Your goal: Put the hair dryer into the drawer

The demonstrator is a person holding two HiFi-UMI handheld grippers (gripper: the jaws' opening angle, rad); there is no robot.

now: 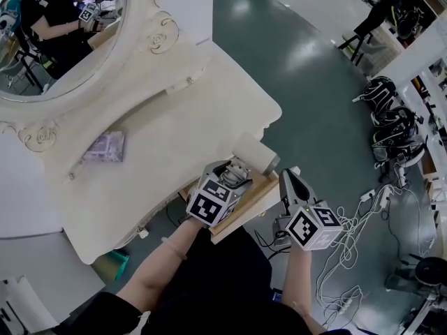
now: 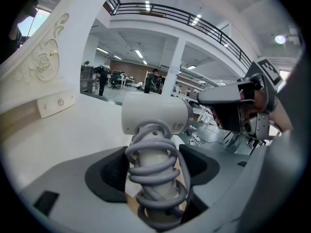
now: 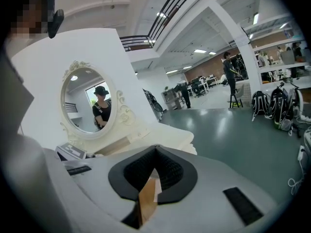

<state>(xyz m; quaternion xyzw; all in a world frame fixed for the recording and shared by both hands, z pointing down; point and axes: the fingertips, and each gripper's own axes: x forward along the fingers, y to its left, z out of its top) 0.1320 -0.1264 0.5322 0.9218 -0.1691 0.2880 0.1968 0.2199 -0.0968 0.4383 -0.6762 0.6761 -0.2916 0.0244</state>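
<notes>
hair dryer (image 2: 154,114), handle between left gripper (image 2: 154,171) jaws

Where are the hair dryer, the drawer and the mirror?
hair dryer (image 2: 154,114), left gripper view, on its white head.
drawer (image 1: 253,197), head view, on its wooden edge.
mirror (image 1: 70,19), head view, on its glass.

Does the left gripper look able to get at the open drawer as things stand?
Probably yes. The left gripper, fingers shut on the hair dryer, is over the drawer, and nothing visible covers its opening.
</notes>
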